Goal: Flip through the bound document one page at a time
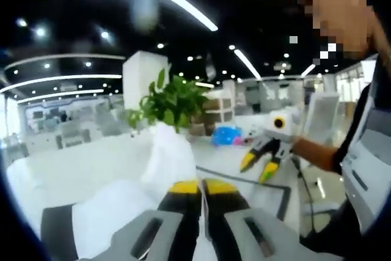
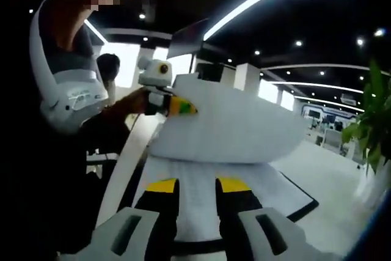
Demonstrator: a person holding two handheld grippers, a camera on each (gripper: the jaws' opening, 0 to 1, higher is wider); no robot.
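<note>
Two grippers: left gripper (image 1: pixel 201 189), right gripper (image 2: pixel 197 186). One bound document (image 2: pixel 201 197), one lifted page (image 2: pixel 229 126) (curled upward). One potted plant (image 1: pixel 173 103). One person (image 2: pixel 67 108). One white table (image 1: pixel 91 169).

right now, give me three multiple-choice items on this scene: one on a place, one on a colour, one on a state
1. Where is the lifted white paper page held?
A. in the left gripper
B. in the person's bare hand
C. in the right gripper

2. What colour are the gripper fingertips?
A. red
B. yellow
C. blue

3. What state is the right gripper in?
A. shut on the page
B. shut on a pen
C. open

Answers:
1 A, the page rises from between its closed jaws.
2 B, both pairs end in yellow.
3 C, its jaws stand apart over the flat white bound document.
</note>
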